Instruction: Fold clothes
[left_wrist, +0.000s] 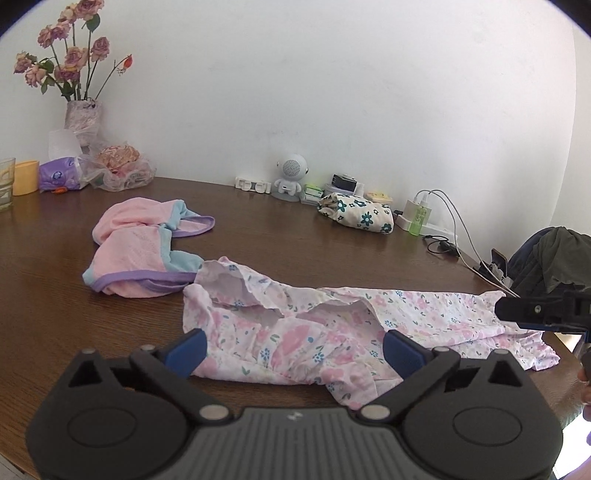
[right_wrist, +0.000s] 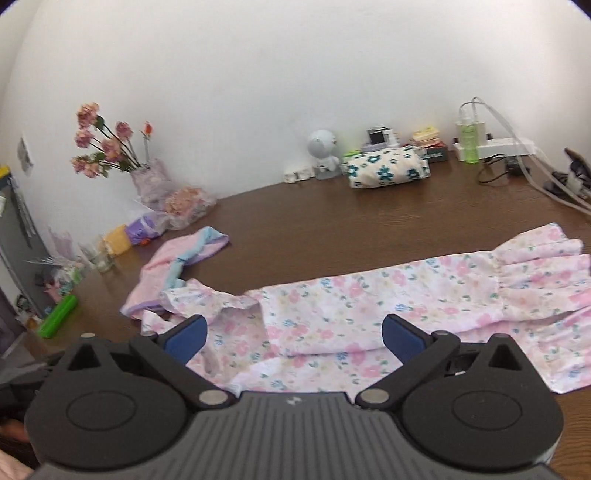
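A pink floral dress (left_wrist: 332, 325) (right_wrist: 369, 302) lies crumpled lengthwise on the brown wooden table (left_wrist: 277, 229), ruffled hem to the right. My left gripper (left_wrist: 293, 350) is open just above the dress's near edge, its blue pads on either side of the bodice and holding nothing. My right gripper (right_wrist: 293, 338) is open too, hovering over the dress's middle. In the left wrist view the right gripper (left_wrist: 511, 312) shows side-on at the right edge, by the hem. A pink garment (left_wrist: 140, 254) (right_wrist: 173, 269) with blue and purple trim lies bunched to the left, touching the dress's shoulder.
Along the wall stand a vase of pink flowers (left_wrist: 83, 114), a yellow cup (left_wrist: 25, 177), a purple tissue pack (left_wrist: 61, 178), a white robot figure (left_wrist: 291, 177), a floral pouch (left_wrist: 356, 212) and a power strip with cables (left_wrist: 436, 225). Dark clothing (left_wrist: 554, 262) sits at the right.
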